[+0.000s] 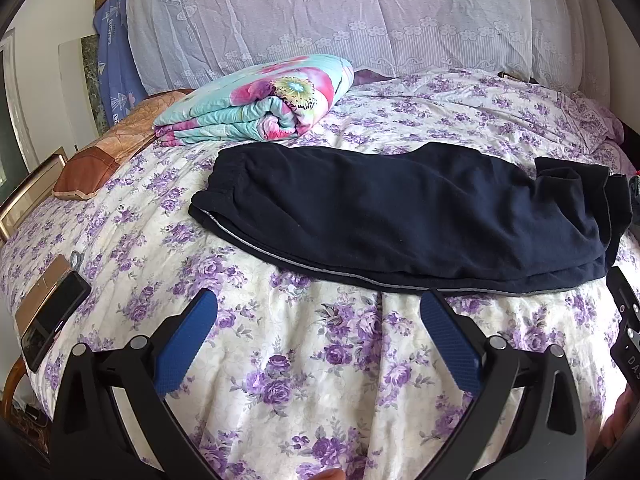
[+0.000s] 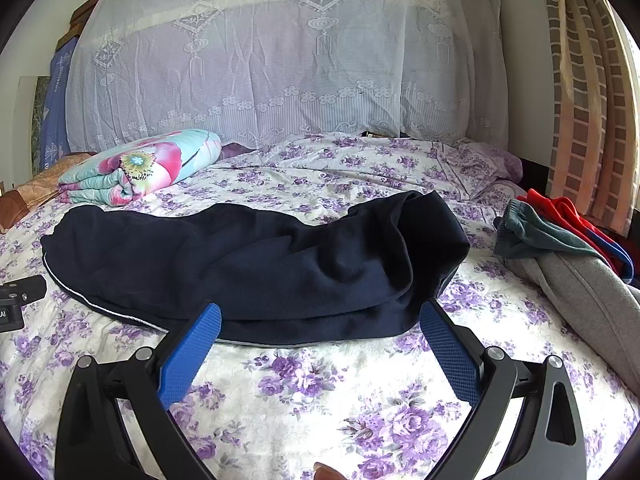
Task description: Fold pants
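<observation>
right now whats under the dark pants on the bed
The navy pants lie on the purple-flowered bedspread, which shows all around them. They look folded lengthwise, one layer over another. Whatever lies beneath the fabric or between the layers is covered.

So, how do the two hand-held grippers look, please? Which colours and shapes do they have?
Both look alike. The left gripper has two flat blue finger pads with a fine grid texture, mounted on black angular arms with round silver pivot pins. The right gripper has the same blue pads on black linkages with triangular cut-outs. No cables or sleeves are visible.
</observation>
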Demonstrator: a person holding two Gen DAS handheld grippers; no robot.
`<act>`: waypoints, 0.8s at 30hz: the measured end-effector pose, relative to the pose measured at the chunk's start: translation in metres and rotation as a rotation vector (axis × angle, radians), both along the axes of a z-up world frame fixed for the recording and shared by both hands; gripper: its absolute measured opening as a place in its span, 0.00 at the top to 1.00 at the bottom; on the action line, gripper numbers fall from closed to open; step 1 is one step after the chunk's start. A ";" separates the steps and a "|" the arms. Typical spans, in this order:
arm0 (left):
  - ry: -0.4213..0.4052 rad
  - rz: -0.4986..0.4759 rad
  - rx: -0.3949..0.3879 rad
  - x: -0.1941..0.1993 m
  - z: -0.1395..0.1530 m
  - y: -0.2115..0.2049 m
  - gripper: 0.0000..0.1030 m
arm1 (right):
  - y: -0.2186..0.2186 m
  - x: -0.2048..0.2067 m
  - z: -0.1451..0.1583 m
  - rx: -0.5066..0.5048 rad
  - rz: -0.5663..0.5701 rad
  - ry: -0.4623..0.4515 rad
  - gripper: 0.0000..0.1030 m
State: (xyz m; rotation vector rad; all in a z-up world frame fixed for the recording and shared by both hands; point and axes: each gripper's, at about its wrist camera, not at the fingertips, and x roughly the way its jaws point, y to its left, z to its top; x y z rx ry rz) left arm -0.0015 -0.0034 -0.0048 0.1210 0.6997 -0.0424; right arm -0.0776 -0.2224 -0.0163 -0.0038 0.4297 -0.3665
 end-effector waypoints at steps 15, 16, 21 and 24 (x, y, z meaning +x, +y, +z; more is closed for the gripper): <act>0.009 0.000 0.003 -0.001 0.000 0.000 0.04 | 0.000 0.001 0.001 0.003 0.001 0.004 0.03; 0.010 0.000 0.003 -0.001 0.001 0.001 0.04 | 0.000 0.001 0.000 0.003 0.001 0.005 0.03; 0.010 -0.002 0.003 -0.001 0.000 0.001 0.04 | 0.000 0.001 0.001 0.003 0.001 0.005 0.03; 0.010 -0.001 0.004 -0.001 0.000 0.000 0.04 | 0.000 0.001 0.001 0.004 0.001 0.005 0.03</act>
